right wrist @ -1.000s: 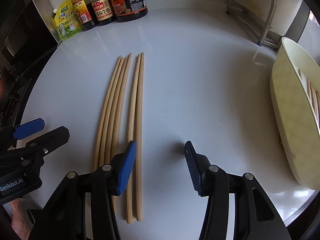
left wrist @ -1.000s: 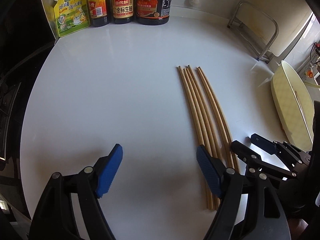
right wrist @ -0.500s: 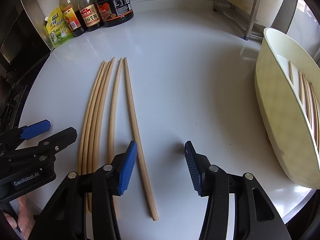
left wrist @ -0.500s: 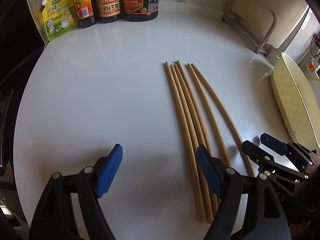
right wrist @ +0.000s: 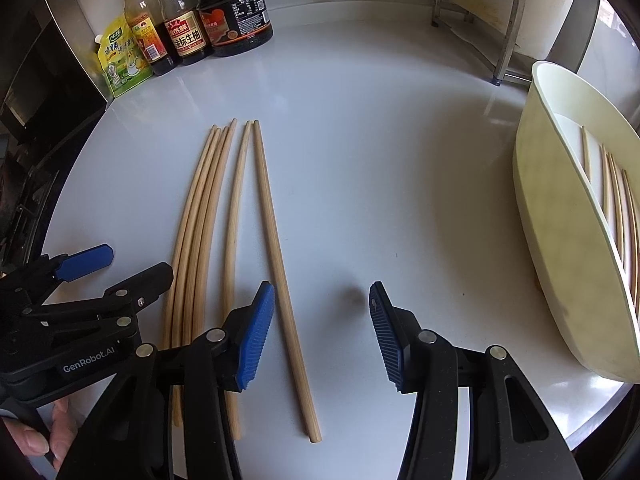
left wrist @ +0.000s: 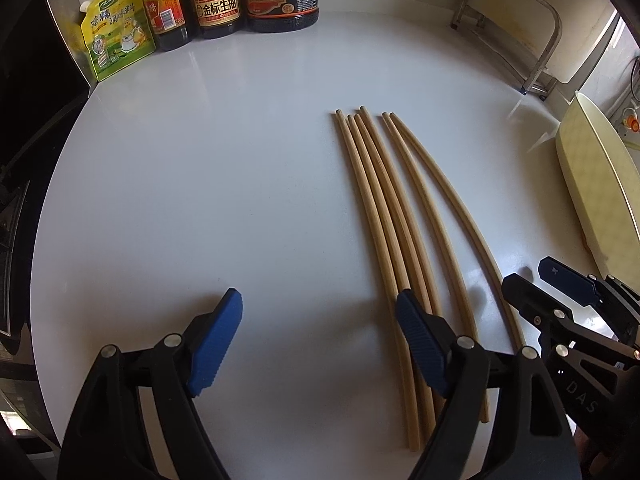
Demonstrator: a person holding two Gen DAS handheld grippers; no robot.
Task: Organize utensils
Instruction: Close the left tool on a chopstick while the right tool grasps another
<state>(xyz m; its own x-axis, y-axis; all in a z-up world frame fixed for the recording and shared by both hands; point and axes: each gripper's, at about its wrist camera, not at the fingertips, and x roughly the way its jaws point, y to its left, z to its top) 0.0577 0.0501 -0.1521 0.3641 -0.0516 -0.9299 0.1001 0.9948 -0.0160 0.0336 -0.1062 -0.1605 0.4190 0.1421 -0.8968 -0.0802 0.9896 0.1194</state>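
White desk [right wrist: 360, 128] carries six loose wooden chopsticks [right wrist: 208, 216]: light, stiff, roll-prone. Left gripper [left wrist: 318, 336] fingers opening, empty; right gripper [right wrist: 322, 328] half-open astride the outermost chopstick [right wrist: 276, 248]; pinch mid-length.

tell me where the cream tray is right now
In the right wrist view the cream tray sits at the counter's right edge, right of the loose chopsticks, with more chopsticks lying inside it.

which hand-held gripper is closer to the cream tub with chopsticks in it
Right. The right hand-held gripper hangs over the counter with the cream tub just to its right; the left hand-held gripper sits beyond the loose chopsticks, farther from it.
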